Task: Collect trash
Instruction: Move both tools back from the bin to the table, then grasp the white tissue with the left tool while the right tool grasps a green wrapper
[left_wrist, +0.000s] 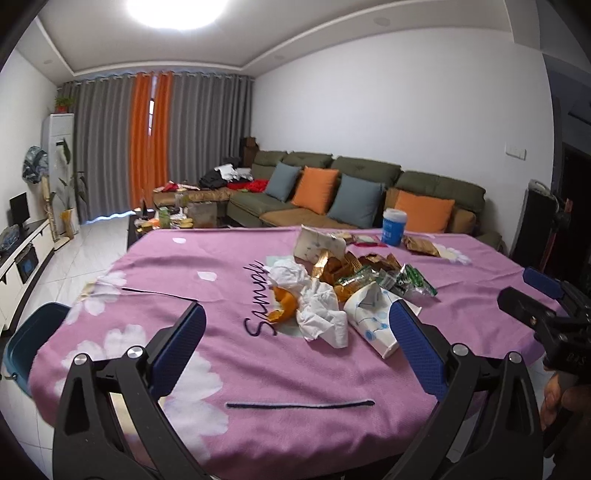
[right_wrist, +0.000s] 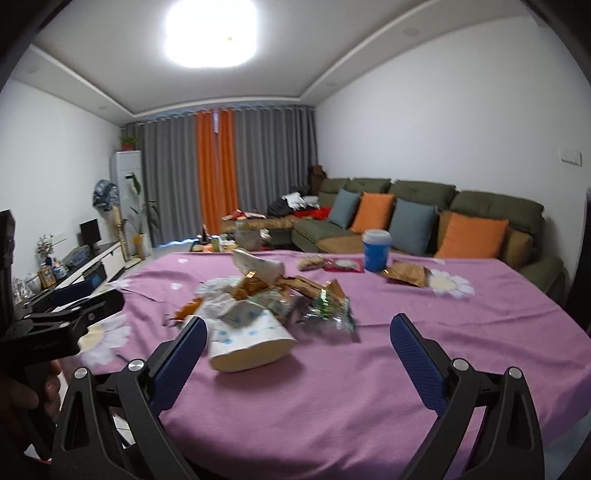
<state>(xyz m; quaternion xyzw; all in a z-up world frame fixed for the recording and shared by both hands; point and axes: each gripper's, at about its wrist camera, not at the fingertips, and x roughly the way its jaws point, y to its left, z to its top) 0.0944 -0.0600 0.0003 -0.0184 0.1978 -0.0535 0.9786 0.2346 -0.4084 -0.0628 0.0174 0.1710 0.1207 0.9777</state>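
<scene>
A heap of trash lies mid-table on the pink flowered cloth (left_wrist: 221, 350): crumpled white tissue (left_wrist: 317, 310), orange peel (left_wrist: 282, 302), gold and green snack wrappers (left_wrist: 369, 273) and a tipped paper cup (left_wrist: 373, 325). My left gripper (left_wrist: 297, 325) is open, its blue pads either side of the heap's near edge, holding nothing. My right gripper (right_wrist: 297, 338) is open too, with the paper cup (right_wrist: 251, 339) lying just inside its left finger (right_wrist: 181, 354). The wrappers (right_wrist: 325, 306) lie beyond. Each gripper shows at the edge of the other's view.
A blue cup (left_wrist: 393, 227) with a white lid, a brown packet (left_wrist: 421, 245) and a red wrapper (left_wrist: 364, 240) sit at the table's far side. A blue bin (left_wrist: 33, 339) stands by the table's left edge. A green sofa (left_wrist: 332, 192) with cushions lies behind.
</scene>
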